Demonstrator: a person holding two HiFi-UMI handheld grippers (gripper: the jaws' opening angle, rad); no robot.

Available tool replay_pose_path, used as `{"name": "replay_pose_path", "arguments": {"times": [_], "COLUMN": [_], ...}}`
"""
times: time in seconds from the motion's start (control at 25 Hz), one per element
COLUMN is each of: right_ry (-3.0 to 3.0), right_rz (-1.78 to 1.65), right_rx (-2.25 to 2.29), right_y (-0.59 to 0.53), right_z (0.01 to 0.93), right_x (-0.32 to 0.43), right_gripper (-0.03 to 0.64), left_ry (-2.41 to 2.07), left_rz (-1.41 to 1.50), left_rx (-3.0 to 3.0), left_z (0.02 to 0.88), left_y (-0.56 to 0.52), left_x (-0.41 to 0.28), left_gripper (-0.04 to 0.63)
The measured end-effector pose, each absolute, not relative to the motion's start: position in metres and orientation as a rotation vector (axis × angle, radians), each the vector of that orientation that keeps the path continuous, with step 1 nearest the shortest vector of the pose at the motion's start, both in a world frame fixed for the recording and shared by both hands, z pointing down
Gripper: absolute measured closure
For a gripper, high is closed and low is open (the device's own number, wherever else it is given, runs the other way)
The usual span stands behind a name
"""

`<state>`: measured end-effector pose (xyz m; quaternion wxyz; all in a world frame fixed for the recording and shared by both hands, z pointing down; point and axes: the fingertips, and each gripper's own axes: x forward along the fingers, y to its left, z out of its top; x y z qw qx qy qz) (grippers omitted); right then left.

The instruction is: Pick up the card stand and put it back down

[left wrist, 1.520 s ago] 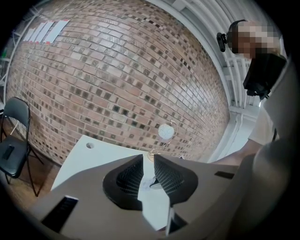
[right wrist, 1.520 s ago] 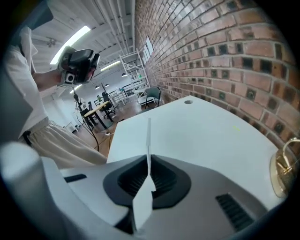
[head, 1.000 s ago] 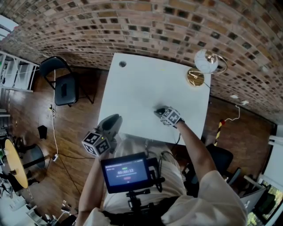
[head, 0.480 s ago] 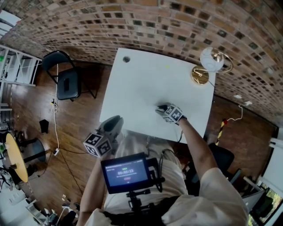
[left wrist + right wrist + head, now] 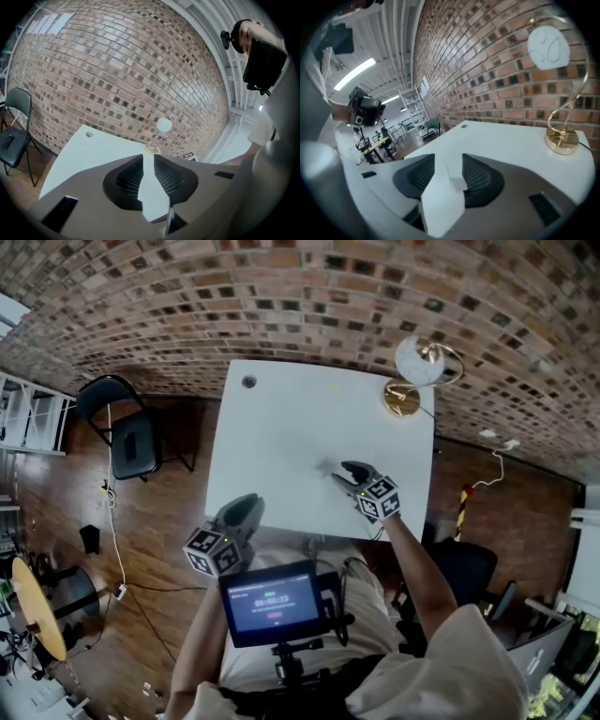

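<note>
Looking steeply down from the head camera, a person stands at the near edge of a white table (image 5: 281,437) that is set against a brick wall (image 5: 281,296).

The right gripper (image 5: 342,472) reaches over the near right part of the tabletop. Its jaws are opening and already stand wide apart. In the right gripper view, the card stand (image 5: 456,182) is a small pale piece. It sits on the table between the two ribbed black pads, which are not clamping it.

The left gripper (image 5: 246,504) is held at the table's near left edge, well apart from the stand. In the left gripper view its jaws are a little apart, and only bare tabletop shows between them.

Each gripper carries a cube printed with black-and-white square markers: the right cube (image 5: 380,498) and the left cube (image 5: 211,551).

A small screen (image 5: 272,601) is mounted at the person's chest. It glows blue with a line of white digits that seem to read 00:00:13, though they are tiny.

At the far right corner of the table stands an ornament (image 5: 416,362). It is a white disc with curved embossed lines, hung in a gold wire hoop on a round gold base.

A round hole (image 5: 248,382) marks the table's far left corner. A black chair (image 5: 131,442) stands on the wooden floor to the left.
</note>
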<state>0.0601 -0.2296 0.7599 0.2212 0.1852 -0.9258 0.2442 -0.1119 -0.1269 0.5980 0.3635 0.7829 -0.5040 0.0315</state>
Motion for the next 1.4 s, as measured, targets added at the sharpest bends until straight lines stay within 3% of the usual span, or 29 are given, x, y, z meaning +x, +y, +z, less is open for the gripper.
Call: {"name": "replay_pose_path", "arguments": {"times": [0.44, 0.76, 1.04, 1.4], "right_ry": [-2.675, -2.709, -2.698, -2.614], "right_rz": [0.708, 0.695, 0.695, 0.658], "right_rx": [0.902, 1.063, 1.078, 1.258], "right_y": [-0.192, -0.125, -0.03, 0.053], "right_z": [0.637, 0.561, 0.554, 0.555], "right_x": [0.104, 0.073, 0.041, 0.053], "right_gripper": [0.413, 0.445, 0.446, 0.468], "left_ry": [-1.178, -1.142, -1.138, -1.024], "left_rz": [0.148, 0.119, 0.06, 0.106], "left_rx": [2.163, 2.185, 2.182, 2.182], "left_z": [0.593, 0.581, 0.59, 0.613], "left_y": [-0.096, -0.014, 0.055, 0.128], "left_x": [-0.122, -0.186, -0.223, -0.224], "left_gripper": [0.522, 0.522, 0.522, 0.522]}}
